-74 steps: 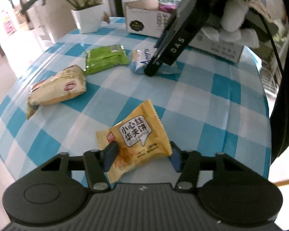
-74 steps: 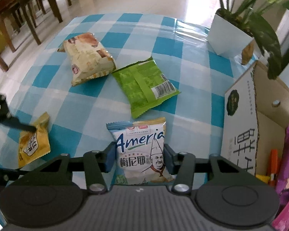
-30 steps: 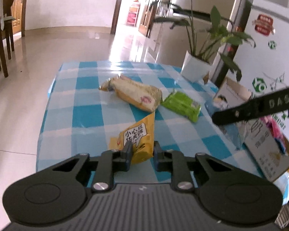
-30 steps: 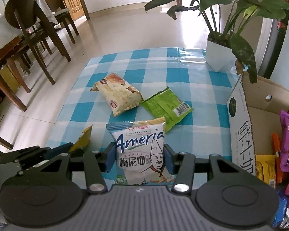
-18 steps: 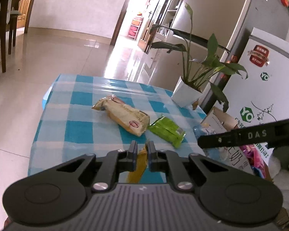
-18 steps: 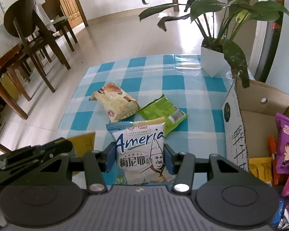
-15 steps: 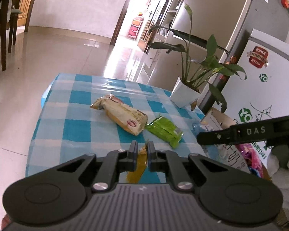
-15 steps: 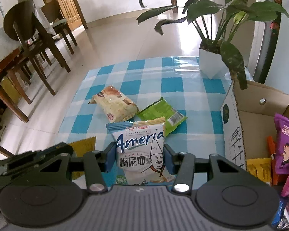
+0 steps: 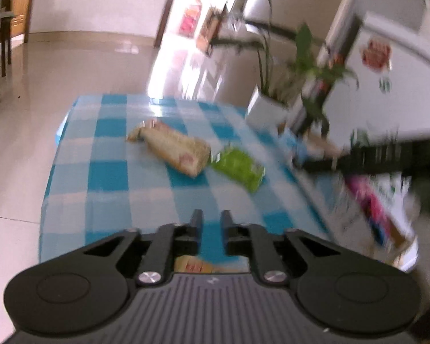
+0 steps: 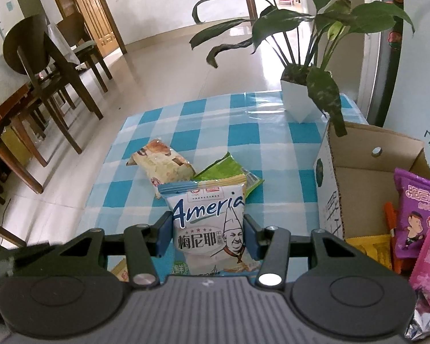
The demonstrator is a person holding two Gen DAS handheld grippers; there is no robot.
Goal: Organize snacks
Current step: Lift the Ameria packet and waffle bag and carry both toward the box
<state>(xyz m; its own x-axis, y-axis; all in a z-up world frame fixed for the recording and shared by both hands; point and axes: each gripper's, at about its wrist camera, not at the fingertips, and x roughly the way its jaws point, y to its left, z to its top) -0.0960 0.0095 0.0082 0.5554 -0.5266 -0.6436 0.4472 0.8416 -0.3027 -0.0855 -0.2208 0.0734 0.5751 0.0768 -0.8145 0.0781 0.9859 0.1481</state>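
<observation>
My right gripper is shut on a white and blue Ameria snack packet, held up above the blue checked table. My left gripper has its jaws close together; a yellow snack packet shows only low behind the fingers, so the hold is unclear. The same yellow packet peeks out in the right wrist view. A beige bread packet and a green packet lie on the table. An open cardboard box at the right holds several snacks. The left wrist view is blurred.
A potted plant in a white pot stands at the table's far edge beside the box. Wooden chairs and a dining table stand on the floor to the left. A fridge stands behind the box.
The left gripper has swung with blur, and the yellow packet has dropped from between its fingertips to low behind them. The right gripper has risen a little with the Ameria packet.
</observation>
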